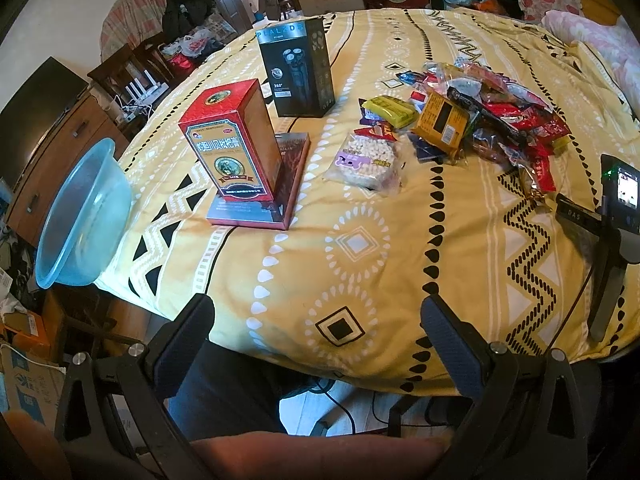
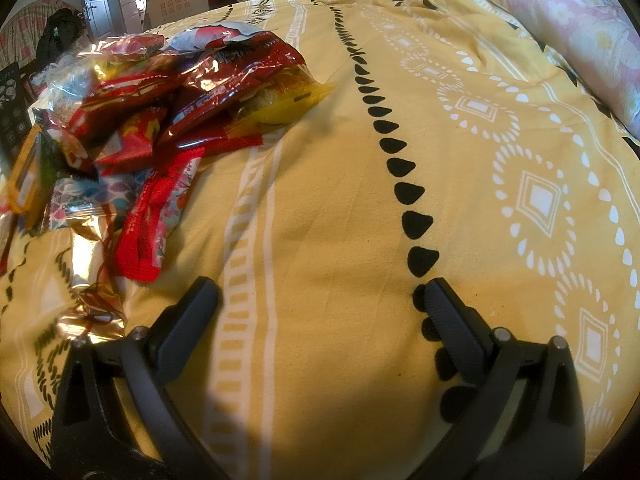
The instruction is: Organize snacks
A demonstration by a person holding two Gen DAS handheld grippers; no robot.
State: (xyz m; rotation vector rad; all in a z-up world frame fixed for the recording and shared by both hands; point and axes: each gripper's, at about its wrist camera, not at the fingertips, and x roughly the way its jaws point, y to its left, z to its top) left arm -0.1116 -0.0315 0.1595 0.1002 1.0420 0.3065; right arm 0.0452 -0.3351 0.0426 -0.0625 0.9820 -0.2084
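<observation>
A pile of snack packets [image 1: 492, 108] lies on the yellow patterned cloth [image 1: 360, 240], right of centre in the left wrist view. A clear bag of white puffs [image 1: 368, 160] and a yellow-green packet [image 1: 390, 110] lie at its left edge. My left gripper [image 1: 316, 312] hangs open over the cloth's near edge, well short of the snacks, holding nothing. The right wrist view has the same pile [image 2: 160, 100] at upper left, with a red packet [image 2: 158, 220] and a gold wrapper [image 2: 90, 288] nearest. My right gripper [image 2: 320, 292] is open over bare cloth, to the right of the pile.
A red box [image 1: 236, 140] stands on a flat book-like box [image 1: 260, 184]; a black shaver box [image 1: 298, 66] stands behind. A blue plastic basin [image 1: 80, 216] overhangs the left edge. A device on a stand [image 1: 618, 216] sits at right. A pink floral quilt [image 2: 572, 20] lies far right.
</observation>
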